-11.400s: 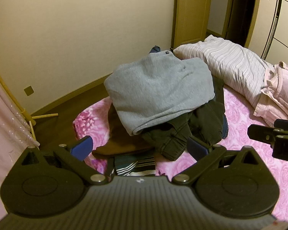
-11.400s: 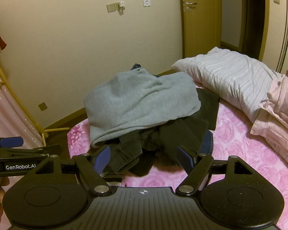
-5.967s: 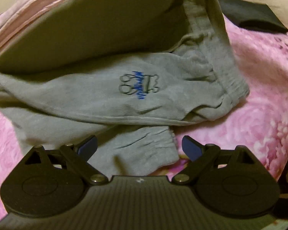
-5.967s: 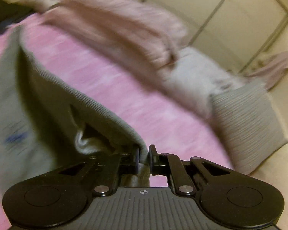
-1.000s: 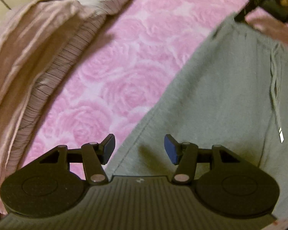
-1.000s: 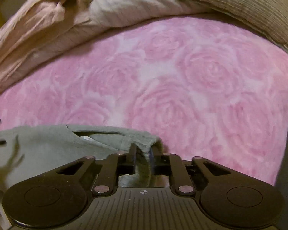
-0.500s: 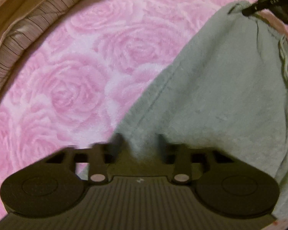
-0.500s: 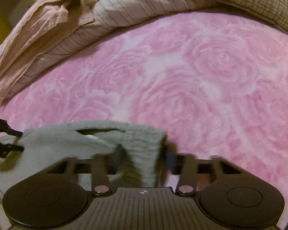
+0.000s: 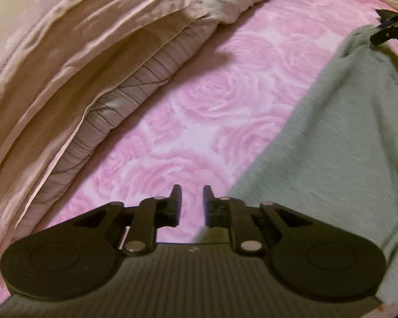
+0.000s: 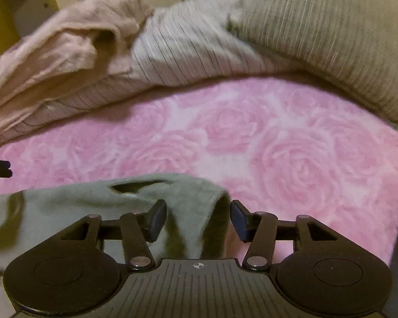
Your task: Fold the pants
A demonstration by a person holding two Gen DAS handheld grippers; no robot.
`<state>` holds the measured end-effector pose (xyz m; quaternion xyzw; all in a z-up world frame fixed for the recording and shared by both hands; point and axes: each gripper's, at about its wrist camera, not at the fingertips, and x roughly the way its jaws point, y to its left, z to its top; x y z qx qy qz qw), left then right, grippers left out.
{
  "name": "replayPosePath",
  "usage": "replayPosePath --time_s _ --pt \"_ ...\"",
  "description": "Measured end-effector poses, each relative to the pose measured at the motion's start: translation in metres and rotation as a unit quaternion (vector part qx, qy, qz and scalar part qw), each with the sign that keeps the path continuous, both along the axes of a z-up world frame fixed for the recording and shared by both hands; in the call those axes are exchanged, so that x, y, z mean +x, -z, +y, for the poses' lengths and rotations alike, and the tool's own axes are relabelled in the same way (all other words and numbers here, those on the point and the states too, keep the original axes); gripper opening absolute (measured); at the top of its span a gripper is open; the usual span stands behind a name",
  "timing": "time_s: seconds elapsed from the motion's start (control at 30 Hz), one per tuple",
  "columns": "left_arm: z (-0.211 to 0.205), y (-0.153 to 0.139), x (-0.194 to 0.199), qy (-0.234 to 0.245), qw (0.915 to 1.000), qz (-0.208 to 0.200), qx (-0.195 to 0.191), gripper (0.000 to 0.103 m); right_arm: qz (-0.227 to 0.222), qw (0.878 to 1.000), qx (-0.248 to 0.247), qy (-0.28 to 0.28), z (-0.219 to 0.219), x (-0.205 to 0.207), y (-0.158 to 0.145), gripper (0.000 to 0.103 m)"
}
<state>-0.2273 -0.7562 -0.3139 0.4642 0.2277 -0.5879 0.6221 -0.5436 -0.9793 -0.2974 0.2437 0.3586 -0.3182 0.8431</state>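
The pants (image 9: 339, 143) are grey, soft fleece sweatpants, spread mostly flat on the pink rose-patterned bedspread (image 9: 204, 100). In the left wrist view one long straight edge runs diagonally across the bed. In the right wrist view a bunched corner shows a slit-like opening (image 10: 135, 185).

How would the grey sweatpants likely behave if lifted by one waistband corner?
The grey sweatpants are probably floppy: their corner humps and folds between the right tool. Their thick, fuzzy knit likely grips the pink rose blanket, dragging rather than sliding.
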Motion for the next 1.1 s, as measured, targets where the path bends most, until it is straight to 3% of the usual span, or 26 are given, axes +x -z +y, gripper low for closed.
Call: replayPosePath --time_s 0.17,0.33,0.43,0.53,0.6,0.67,0.73,0.8,0.9,1.0,1.1 --pt "0.053 -0.012 -0.049 0.028 0.9991 0.030 0.008 0.016 0.001 0.998 0.050 0.036 0.061 -0.061 -0.015 0.052" --pt "0.113 -0.009 -0.136 0.075 0.9897 0.118 0.031 0.023 0.030 0.989 0.110 0.097 0.122 -0.127 -0.004 0.056" --pt "0.137 0.012 -0.182 0.102 0.9827 0.145 0.053 0.026 0.002 0.972 0.172 0.158 0.136 -0.153 0.017 0.056" --pt "0.146 0.036 -0.210 0.112 0.9801 0.146 0.074 0.026 -0.036 0.962 0.197 0.186 0.142 -0.157 0.038 0.055" --pt "0.151 0.048 -0.224 0.131 0.9782 0.134 0.089 0.026 -0.042 0.956 0.202 0.211 0.142 -0.157 0.042 0.041" --pt "0.155 0.052 -0.235 0.152 0.9770 0.117 0.093 0.026 -0.041 0.956 0.195 0.217 0.140 -0.156 0.030 0.020" --pt "0.150 0.045 -0.241 0.146 0.9765 0.128 0.092 0.026 -0.047 0.959 0.169 0.223 0.140 -0.167 0.004 0.015" --pt "0.143 0.037 -0.246 0.140 0.9764 0.142 0.084 0.026 -0.051 0.958 0.151 0.240 0.138 -0.185 -0.016 0.015" --pt "0.133 0.036 -0.256 0.140 0.9754 0.147 0.086 0.026 -0.026 0.961 0.152 0.231 0.135 -0.196 -0.005 0.017" --pt "0.135 0.036 -0.251 0.125 0.9769 0.146 0.092 0.026 -0.023 0.954 0.184 0.235 0.126 -0.198 0.015 0.027" --pt "0.155 0.023 -0.233 0.089 0.9814 0.145 0.089 0.026 0.006 0.961 0.140 0.237 0.131 -0.190 0.002 0.044"
